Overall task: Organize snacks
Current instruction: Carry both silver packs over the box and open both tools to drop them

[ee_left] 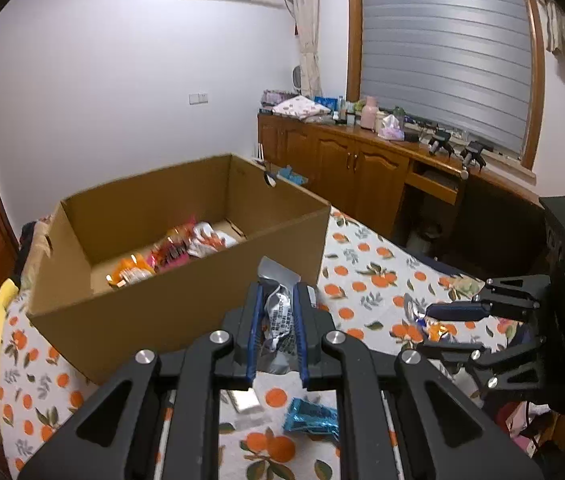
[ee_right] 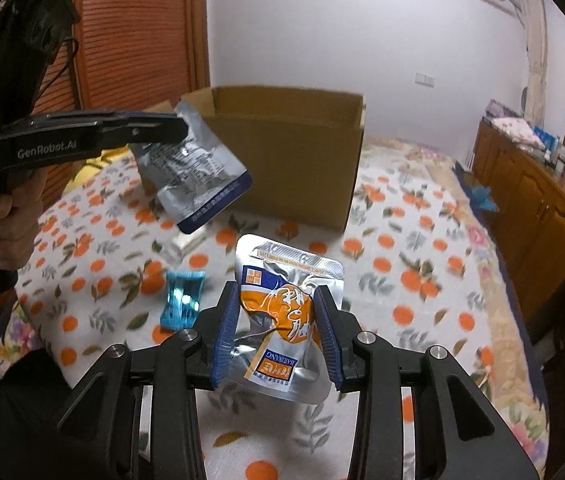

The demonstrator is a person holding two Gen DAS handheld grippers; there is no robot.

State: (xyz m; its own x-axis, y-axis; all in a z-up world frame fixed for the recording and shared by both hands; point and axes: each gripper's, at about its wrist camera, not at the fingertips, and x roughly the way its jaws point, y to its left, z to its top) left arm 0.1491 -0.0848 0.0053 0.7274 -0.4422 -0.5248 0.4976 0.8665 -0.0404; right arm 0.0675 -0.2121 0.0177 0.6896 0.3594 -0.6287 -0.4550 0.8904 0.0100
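Currently, step in hand: both hands are carrying snack packets toward the open brown cardboard box point(ee_left: 178, 248).
Left gripper point(ee_left: 276, 312): it is clamping tight on a silver foil pouch with a dark blue bottom edge point(ee_right: 198, 172), which is hanging clear above the orange-print bedsheet point(ee_right: 422, 280).
Right gripper point(ee_right: 278, 320): its blue pads are pinching a silver-and-orange foil snack pouch point(ee_right: 282, 312), bulging between them.
Box contents: orange and pink snack bags point(ee_left: 166, 256) are already lying inside.
Still loose: a shiny blue wrapped candy point(ee_right: 181, 298) is lying on the sheet, just beside a small pale wrapper point(ee_left: 244, 400).
Risk, slipping: slick foil is likely sliding from the pads if tilted.
Risk, snagging: dangling pouches are likely catching the box's near wall.
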